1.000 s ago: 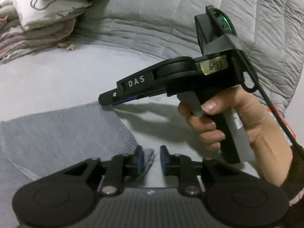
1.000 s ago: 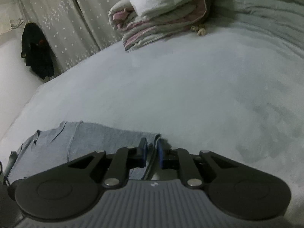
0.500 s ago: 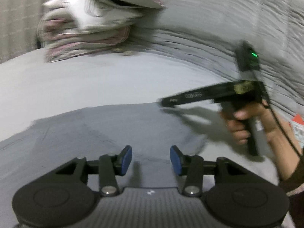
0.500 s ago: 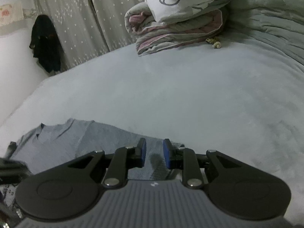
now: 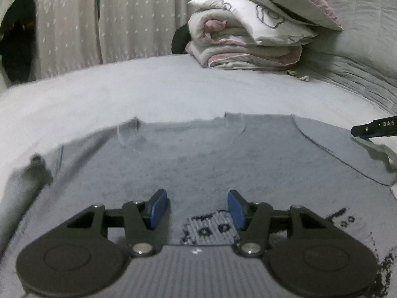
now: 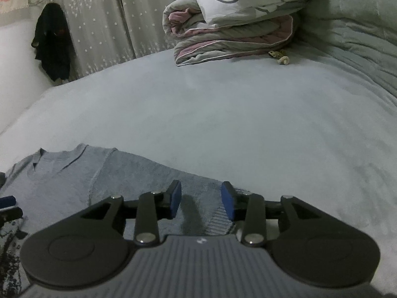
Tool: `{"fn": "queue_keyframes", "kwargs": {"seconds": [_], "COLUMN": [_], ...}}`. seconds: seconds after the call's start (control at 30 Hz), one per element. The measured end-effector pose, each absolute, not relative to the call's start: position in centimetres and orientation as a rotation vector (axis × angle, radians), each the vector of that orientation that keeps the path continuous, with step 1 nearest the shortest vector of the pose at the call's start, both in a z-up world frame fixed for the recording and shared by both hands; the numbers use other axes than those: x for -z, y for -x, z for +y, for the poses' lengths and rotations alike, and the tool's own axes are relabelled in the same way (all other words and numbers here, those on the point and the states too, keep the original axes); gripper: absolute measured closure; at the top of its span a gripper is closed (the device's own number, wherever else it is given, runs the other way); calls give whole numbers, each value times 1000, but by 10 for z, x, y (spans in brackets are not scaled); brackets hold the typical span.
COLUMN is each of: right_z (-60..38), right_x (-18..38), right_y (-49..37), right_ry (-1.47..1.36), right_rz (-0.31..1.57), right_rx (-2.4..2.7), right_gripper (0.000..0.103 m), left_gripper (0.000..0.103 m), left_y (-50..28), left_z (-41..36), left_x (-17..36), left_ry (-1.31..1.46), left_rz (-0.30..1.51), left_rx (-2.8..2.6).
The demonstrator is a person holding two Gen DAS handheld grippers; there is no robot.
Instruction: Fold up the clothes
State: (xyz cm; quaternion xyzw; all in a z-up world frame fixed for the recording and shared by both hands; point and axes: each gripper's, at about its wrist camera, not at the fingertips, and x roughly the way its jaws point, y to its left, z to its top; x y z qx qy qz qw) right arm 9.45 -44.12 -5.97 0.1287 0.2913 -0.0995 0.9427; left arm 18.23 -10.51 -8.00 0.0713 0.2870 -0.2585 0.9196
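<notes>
From my left wrist camera, I see the left gripper over a grey sweater spread flat on the bed. Its jaws are opening, about half wide, with nothing pinched; a knitted dark pattern on the sweater shows between them. The neckline lies at the sweater's far edge. One sleeve bunches at the left edge, blurred. At the far right, the tip of the right gripper juts in above the other shoulder. Beyond the sweater, bare bed runs to a stack of bedding and curtains.

From my right wrist camera, I see the right gripper at the sweater's right edge, over a sleeve. Its jaws are opening, fairly narrow, and the pads are off the fabric below. The sweater's body runs off to the left, where the left gripper's fingertips show. Ahead and to the right, the bed is open up to the bedding. A dark garment hangs by the curtains.
</notes>
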Motion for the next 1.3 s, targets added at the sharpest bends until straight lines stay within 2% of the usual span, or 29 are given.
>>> {"fn": "queue_keyframes", "kwargs": {"seconds": [0.23, 0.33, 0.57, 0.63, 1.0, 1.3], "right_z": [-422, -413, -370, -350, -249, -172], "right_x": [52, 41, 1, -10, -34, -8], "right_y": [-102, -97, -126, -138, -210, -259], "right_ry": [-228, -246, -223, -182, -163, -200], "right_rz": [584, 569, 576, 567, 555, 626], "right_rx": [253, 285, 218, 185, -18, -145], "right_gripper": [55, 50, 49, 44, 43, 43], "left_gripper": [39, 39, 39, 39, 36, 36], "left_y": [-188, -189, -200, -205, -222, -229], "left_z": [-97, -93, -66, -53, 30, 62], "left_x": [83, 82, 67, 62, 42, 46], "left_ry": [-91, -79, -107, -93, -69, -17], "left_rz": [603, 611, 637, 644, 613, 592], "left_rx": [574, 584, 480, 455, 235, 127]}}
